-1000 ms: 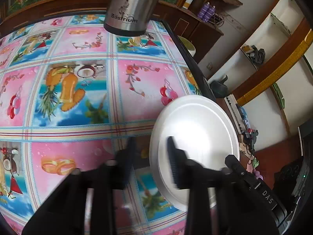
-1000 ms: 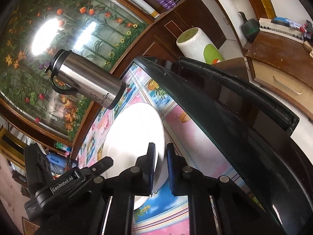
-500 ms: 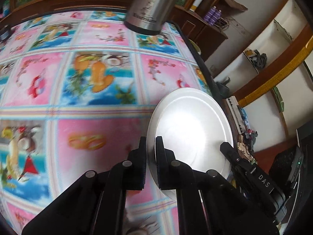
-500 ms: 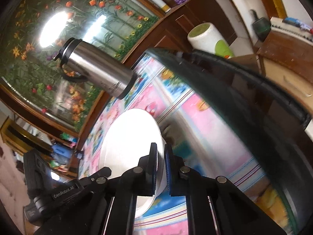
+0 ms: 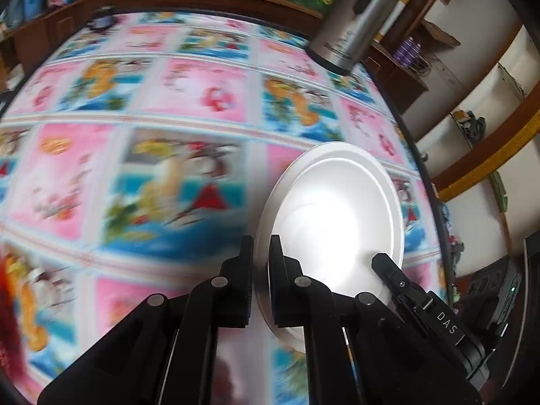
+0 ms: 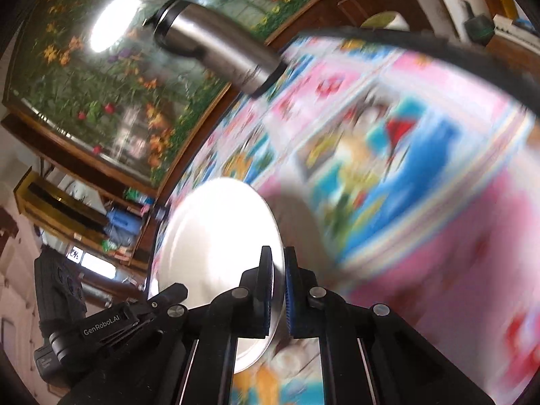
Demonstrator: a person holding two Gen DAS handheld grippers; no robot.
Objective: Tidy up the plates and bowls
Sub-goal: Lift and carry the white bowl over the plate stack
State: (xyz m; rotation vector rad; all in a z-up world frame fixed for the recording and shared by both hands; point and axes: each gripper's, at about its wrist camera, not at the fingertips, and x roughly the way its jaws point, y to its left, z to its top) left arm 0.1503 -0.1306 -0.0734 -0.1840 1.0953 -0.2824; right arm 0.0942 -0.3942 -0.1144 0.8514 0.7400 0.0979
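Observation:
A white round plate (image 5: 337, 222) is held over the patterned tablecloth (image 5: 168, 135) by both grippers. My left gripper (image 5: 261, 246) is shut on its left rim, the rim showing between the two black fingers. My right gripper (image 6: 277, 256) is shut on the opposite rim of the same plate (image 6: 216, 236). In the left wrist view the right gripper's tip (image 5: 381, 260) reaches over the plate's lower right edge. The left gripper's body (image 6: 135, 317) shows at lower left in the right wrist view. The cloth is blurred in both views.
A steel thermos flask (image 5: 347, 33) stands at the table's far right corner and also shows as the flask (image 6: 219, 50) in the right wrist view. The dark table edge (image 5: 415, 155) runs just right of the plate. Something red and blurred (image 5: 8, 307) sits at the left border.
My left gripper's jaws went from wide apart to shut on the plate's rim. Both grippers then carried the plate leftward across the table; the flask slid to the right in the left wrist view.

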